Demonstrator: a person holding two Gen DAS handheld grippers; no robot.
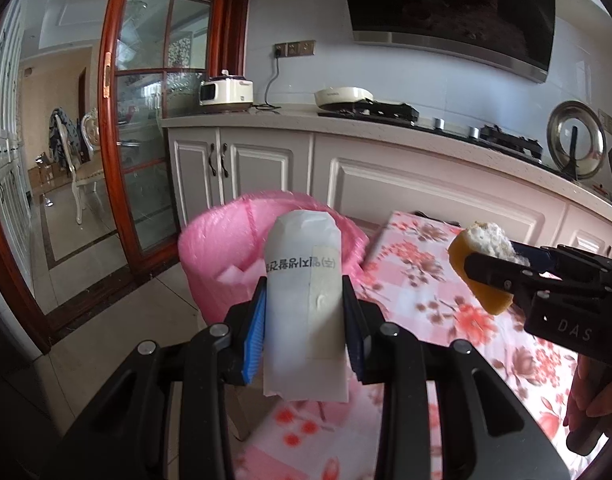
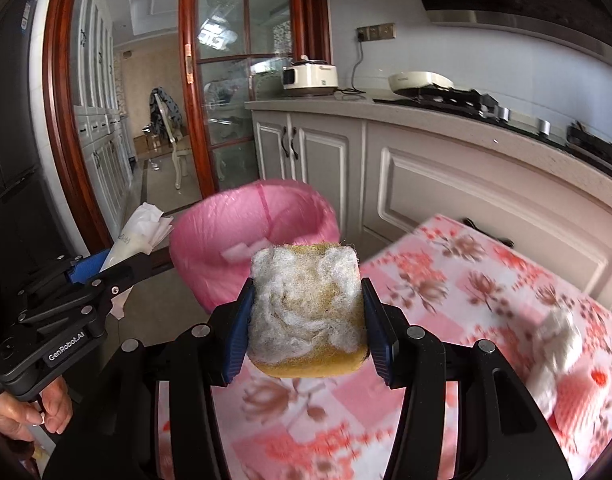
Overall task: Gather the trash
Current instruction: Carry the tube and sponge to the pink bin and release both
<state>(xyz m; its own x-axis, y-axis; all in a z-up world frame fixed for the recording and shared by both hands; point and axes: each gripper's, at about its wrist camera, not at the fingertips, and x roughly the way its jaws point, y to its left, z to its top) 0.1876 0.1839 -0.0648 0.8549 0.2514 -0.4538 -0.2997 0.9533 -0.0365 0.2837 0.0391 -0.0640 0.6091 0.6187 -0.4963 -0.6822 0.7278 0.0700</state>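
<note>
My left gripper [image 1: 303, 304] is shut on a white paper packet [image 1: 303, 280] with printed characters, held in the air in front of the pink-lined trash bin [image 1: 217, 248]. It also shows in the right wrist view [image 2: 105, 268], with the packet [image 2: 137, 232] sticking out. My right gripper [image 2: 306, 312] is shut on a worn yellow sponge [image 2: 306, 304] with a grey scouring face, held above the table edge near the bin [image 2: 241, 224]. In the left wrist view the right gripper [image 1: 502, 272] and sponge [image 1: 480, 272] are at the right.
A table with a pink floral cloth [image 2: 466, 280] lies under and right of the grippers. A blurred white crumpled item [image 2: 558, 344] lies on it. White kitchen cabinets [image 1: 386, 184] with a stove stand behind. White pieces lie inside the bin [image 1: 237, 274].
</note>
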